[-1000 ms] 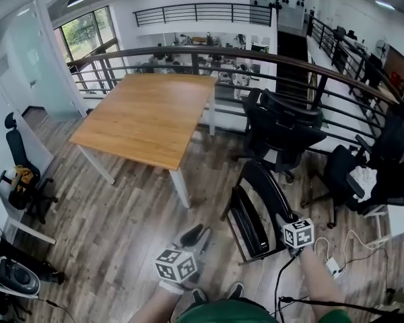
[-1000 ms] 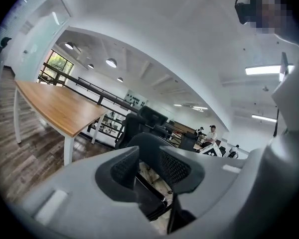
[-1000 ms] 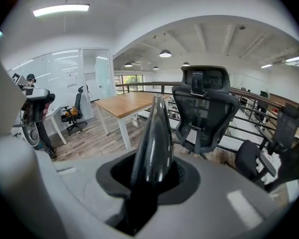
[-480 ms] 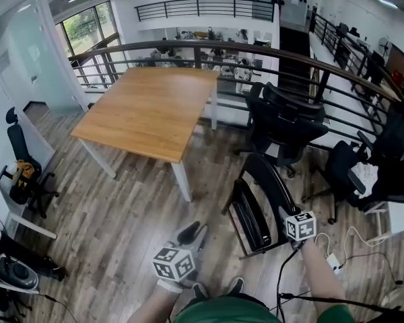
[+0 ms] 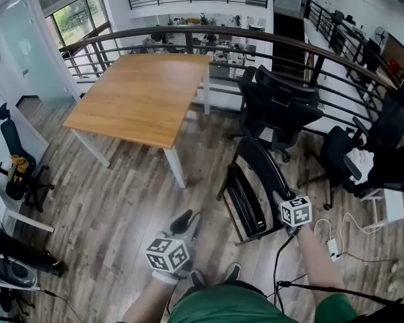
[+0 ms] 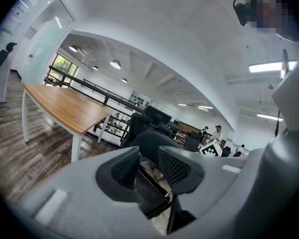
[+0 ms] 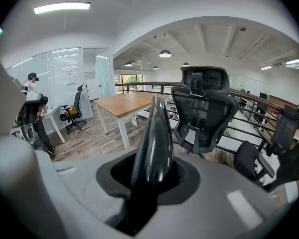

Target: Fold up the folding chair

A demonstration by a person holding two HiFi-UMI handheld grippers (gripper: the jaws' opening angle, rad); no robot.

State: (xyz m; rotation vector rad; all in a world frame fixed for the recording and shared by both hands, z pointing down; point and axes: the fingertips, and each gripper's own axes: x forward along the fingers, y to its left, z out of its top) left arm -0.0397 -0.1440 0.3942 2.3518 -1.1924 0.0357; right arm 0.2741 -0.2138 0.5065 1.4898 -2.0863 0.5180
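The black folding chair (image 5: 252, 194) stands half folded on the wood floor, its seat tilted up against the back. My right gripper (image 5: 283, 202) is shut on the chair's glossy black backrest edge (image 7: 157, 133), which runs up between its jaws (image 7: 154, 176). My left gripper (image 5: 188, 221) hangs left of the chair, apart from it. In the left gripper view its jaws (image 6: 148, 158) are open with nothing between the pads (image 6: 173, 166); the chair (image 6: 148, 139) shows beyond the gap.
A wooden table (image 5: 141, 99) on white legs stands behind and left of the chair. Black office chairs (image 5: 283, 113) and a railing (image 5: 188, 36) are behind it. A cable and power strip (image 5: 333, 247) lie on the floor at right. My shoes (image 5: 232, 272) are near the bottom.
The head view has shifted a little. Both grippers and the chair keep their places, with the right still holding the backrest.
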